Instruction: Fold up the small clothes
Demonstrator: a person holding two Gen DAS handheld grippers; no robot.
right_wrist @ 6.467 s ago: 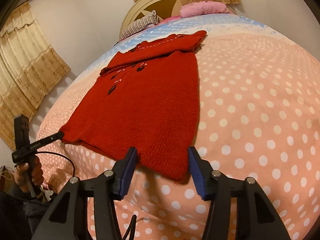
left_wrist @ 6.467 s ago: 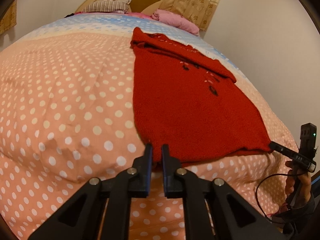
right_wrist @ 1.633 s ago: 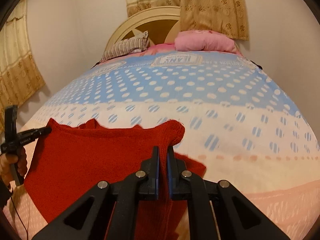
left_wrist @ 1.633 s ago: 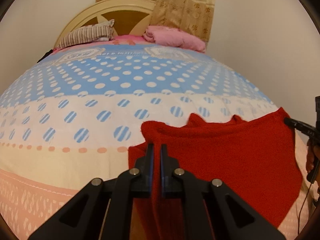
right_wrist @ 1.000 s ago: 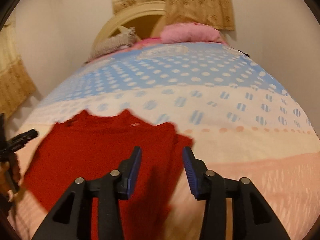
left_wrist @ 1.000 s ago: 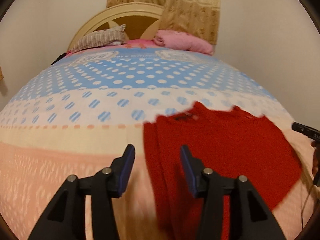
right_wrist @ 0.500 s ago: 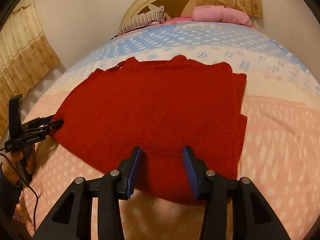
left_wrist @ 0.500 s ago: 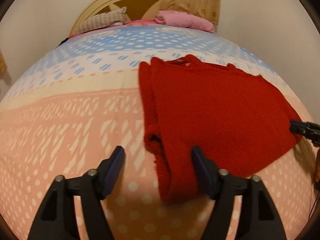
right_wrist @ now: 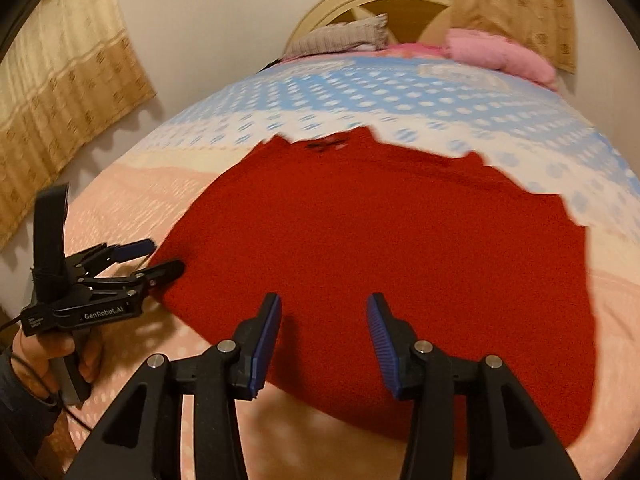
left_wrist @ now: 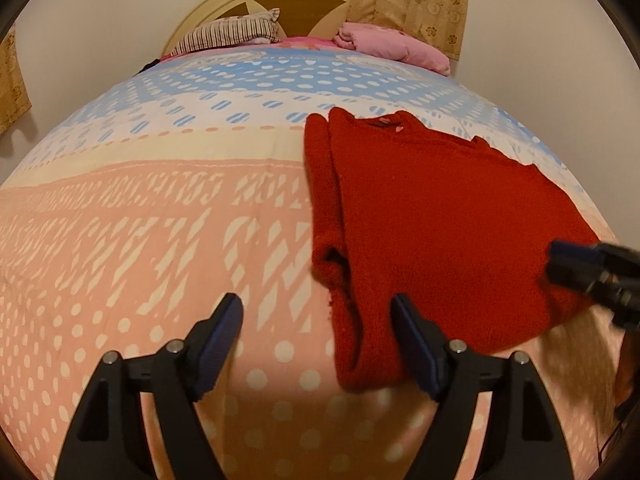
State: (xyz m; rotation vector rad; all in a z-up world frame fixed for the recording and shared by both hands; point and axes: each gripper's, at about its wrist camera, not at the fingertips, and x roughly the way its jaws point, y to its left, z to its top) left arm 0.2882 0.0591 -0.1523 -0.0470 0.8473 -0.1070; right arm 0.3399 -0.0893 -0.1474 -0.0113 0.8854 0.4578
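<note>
Now a big bed with a spotted quilt (left_wrist: 160,208) in pink, cream and blue fills both views. At its far end stands a round cream wooden headboard (left_wrist: 280,4), with a striped grey pillow (left_wrist: 230,34) and a soft pink pillow (left_wrist: 394,46) in front of it. Gold patterned curtains (right_wrist: 60,92) hang on the walls.

On the quilt, near the right edge of the bed in the left view, lies a red knitted sweater (right_wrist: 380,248), folded flat. One sleeve is tucked along its left side.

Next, the left gripper (left_wrist: 316,340) has its black fingers with blue pads spread wide, holding nothing, just by the sweater's near left corner. The right gripper (right_wrist: 324,340) is spread wide too, holding nothing, over the sweater's near edge.
</note>
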